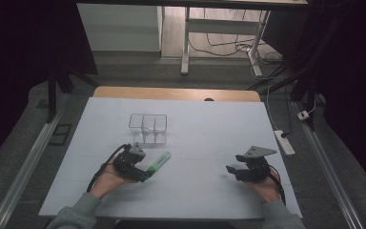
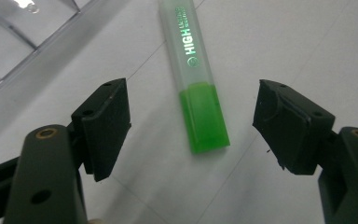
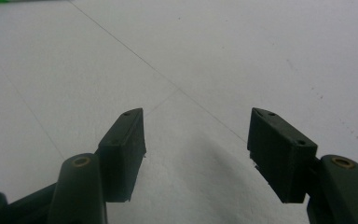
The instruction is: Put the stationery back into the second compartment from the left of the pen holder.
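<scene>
A green highlighter [image 2: 196, 88] with a frosted cap lies flat on the white table sheet [image 1: 195, 191]; in the high view the highlighter [image 1: 158, 162] sits just right of my left gripper [image 1: 140, 172]. My left gripper [image 2: 191, 109] is open, its jaws wide on either side of the pen's green end without touching it. My right gripper [image 1: 232, 170] rests near the table's front right, and in its own view the right gripper [image 3: 196, 135] is open over bare sheet with nothing between its jaws.
A clear plastic divided box [image 1: 147, 128] stands behind the highlighter near the table's middle; its corner [image 2: 28, 37] shows at the top left of the left gripper view. A power strip [image 1: 284, 141] and cables lie on the floor to the right.
</scene>
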The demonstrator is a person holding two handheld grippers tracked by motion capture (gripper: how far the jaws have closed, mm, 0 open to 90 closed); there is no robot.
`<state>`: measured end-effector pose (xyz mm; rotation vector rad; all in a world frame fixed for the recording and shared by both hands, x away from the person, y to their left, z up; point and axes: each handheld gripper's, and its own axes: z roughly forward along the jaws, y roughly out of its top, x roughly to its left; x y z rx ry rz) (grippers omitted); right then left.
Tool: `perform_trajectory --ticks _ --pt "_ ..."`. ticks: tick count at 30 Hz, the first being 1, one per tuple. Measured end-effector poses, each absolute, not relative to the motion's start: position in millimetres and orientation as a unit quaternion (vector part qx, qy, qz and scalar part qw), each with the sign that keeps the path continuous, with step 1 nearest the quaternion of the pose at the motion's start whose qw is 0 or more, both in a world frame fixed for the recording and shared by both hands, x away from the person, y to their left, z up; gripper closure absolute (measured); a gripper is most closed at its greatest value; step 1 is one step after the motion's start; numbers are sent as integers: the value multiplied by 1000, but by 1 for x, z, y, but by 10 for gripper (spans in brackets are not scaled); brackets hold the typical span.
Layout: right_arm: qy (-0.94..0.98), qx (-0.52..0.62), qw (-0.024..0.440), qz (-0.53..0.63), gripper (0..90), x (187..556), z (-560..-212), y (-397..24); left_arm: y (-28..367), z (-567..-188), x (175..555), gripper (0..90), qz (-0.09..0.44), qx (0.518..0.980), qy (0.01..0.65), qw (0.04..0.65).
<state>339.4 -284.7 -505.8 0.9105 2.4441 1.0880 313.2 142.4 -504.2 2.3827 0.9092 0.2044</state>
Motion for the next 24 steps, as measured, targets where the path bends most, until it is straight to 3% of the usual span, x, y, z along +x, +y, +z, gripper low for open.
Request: perform_trajectory --ticks 17,24 --pt "858 319 156 371 350 341 -508 -284 121 -520 324 266 63 909 340 235" --pt "859 319 154 369 350 341 -508 -284 119 -520 327 352 62 910 343 224"
